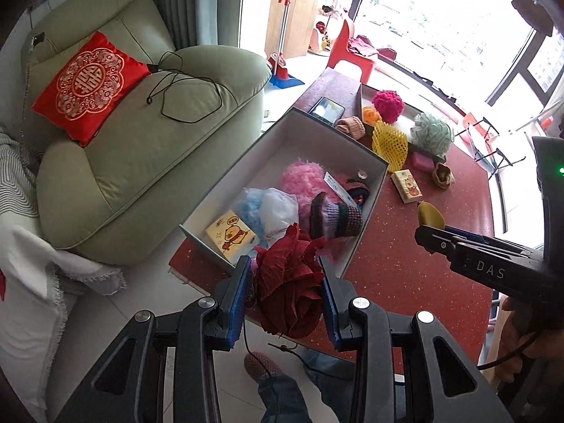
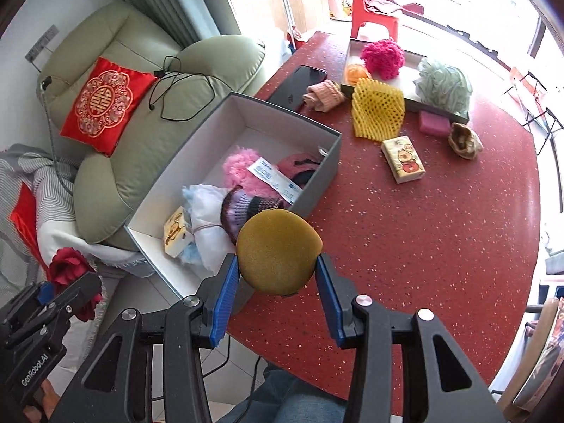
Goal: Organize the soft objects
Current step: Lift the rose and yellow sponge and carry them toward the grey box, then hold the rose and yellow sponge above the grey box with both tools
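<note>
table (image 2: 423, 232): big, red and speckled. Everything sits on it.
grey box (image 2: 317, 172): open, with soft things already inside. In my right view it lies at about 11 o'clock from my right fingers. Its long side runs from 7 o'clock up to 1 o'clock.
red flower (image 1: 289, 282): my left gripper (image 1: 285, 296) is clenched on it, blue pads pressed into both sides. It hangs over the near corner of the box, which spreads up toward 12 o'clock in my left view.
yellow-brown sponge (image 2: 278, 250): round and flat. My right gripper (image 2: 278, 282) is grasping it by its two edges. It hangs just past the near end of the box, over the table.
nearer hand: I think the left one, since the flower is already above the box. The right one needs to go toward 11 o'clock.
left outside: yellow net (image 2: 379, 109), tissue pack (image 2: 402, 158), green puff (image 2: 444, 84), pink block (image 2: 434, 122).
</note>
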